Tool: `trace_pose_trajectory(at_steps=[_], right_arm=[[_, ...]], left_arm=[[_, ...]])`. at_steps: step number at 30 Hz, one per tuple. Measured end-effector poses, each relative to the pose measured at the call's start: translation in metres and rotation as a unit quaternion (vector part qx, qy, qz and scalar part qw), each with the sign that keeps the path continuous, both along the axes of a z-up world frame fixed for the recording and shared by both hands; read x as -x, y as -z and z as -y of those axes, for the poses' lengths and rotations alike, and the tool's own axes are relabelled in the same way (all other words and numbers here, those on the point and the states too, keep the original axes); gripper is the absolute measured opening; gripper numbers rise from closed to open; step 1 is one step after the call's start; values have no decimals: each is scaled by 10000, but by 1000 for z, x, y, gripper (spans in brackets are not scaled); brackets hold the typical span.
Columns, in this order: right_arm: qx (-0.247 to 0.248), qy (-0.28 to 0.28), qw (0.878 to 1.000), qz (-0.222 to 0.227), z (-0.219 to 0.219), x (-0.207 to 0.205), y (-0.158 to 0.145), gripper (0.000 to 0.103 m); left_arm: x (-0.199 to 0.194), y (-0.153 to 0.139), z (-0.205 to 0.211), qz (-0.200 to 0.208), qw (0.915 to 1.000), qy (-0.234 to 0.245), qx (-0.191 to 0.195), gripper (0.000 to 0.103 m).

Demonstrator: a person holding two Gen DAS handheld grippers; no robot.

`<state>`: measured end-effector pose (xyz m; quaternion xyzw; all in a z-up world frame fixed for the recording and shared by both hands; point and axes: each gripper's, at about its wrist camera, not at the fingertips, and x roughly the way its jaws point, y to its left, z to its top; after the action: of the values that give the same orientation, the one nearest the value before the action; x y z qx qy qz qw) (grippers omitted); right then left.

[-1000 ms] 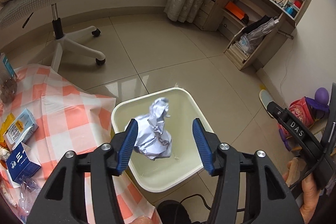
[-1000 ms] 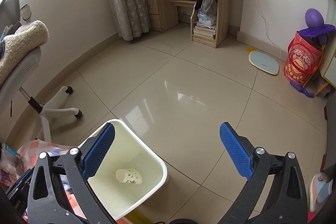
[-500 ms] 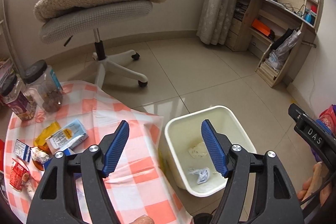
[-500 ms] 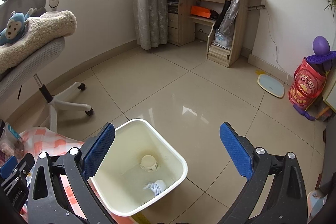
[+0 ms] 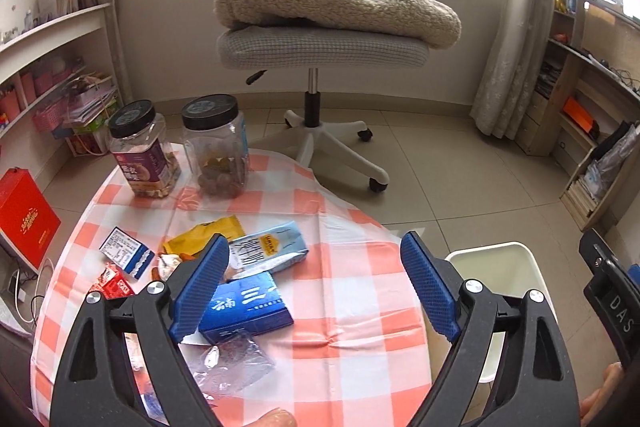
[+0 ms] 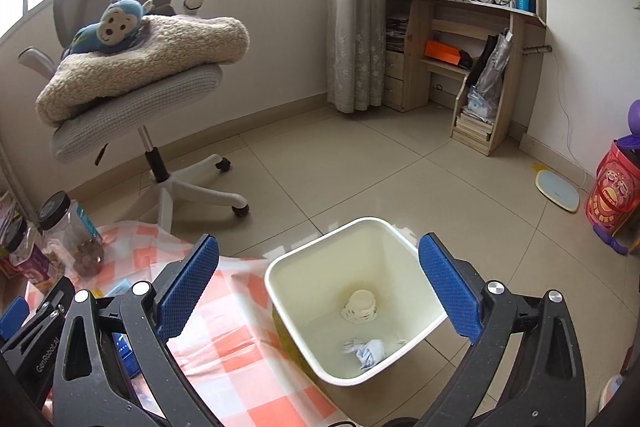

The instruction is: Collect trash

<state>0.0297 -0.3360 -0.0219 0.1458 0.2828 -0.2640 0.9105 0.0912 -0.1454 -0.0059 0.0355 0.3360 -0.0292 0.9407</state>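
My left gripper is open and empty above the checked table. Beneath it lie a dark blue box, a light blue packet, a yellow wrapper, a clear plastic wrapper, a small blue-white box and a red packet. My right gripper is open and empty above the cream bin on the floor. The bin holds a crumpled wrapper and a paper cup. The bin's rim also shows in the left wrist view.
Two black-lidded jars stand at the table's far edge. An office chair with a blanket and a monkey toy stands behind. A red box leans at left. A desk shelf and toys line the far wall.
The crumpled wrapper fell from my left gripper into the bin. The left gripper then swung left from the bin to the table. The right gripper tilted up and back, still over the bin.
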Motion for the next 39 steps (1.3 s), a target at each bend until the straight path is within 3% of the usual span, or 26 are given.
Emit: trace_pose_trajectory(at_steps=[5, 9, 26, 33, 39], right_arm=[[399, -434, 9982, -86, -46, -11, 2, 96], [540, -644, 9964, -94, -68, -19, 3, 96], [413, -1542, 9869, -228, -153, -59, 12, 96], [354, -1672, 9848, -301, -168, -68, 16, 96], [194, -1820, 9821, -443, -180, -79, 23, 96]], left_arm=[[8, -1, -42, 153, 9991, -393, 6, 87], [4, 3, -67, -54, 9983, -588, 35, 87], [-14, 14, -143, -419, 9912, -1235, -222, 87], [-27, 34, -173, -992, 9836, -1410, -536, 87], [-41, 71, -198, -1756, 9702, -1330, -1007, 87]])
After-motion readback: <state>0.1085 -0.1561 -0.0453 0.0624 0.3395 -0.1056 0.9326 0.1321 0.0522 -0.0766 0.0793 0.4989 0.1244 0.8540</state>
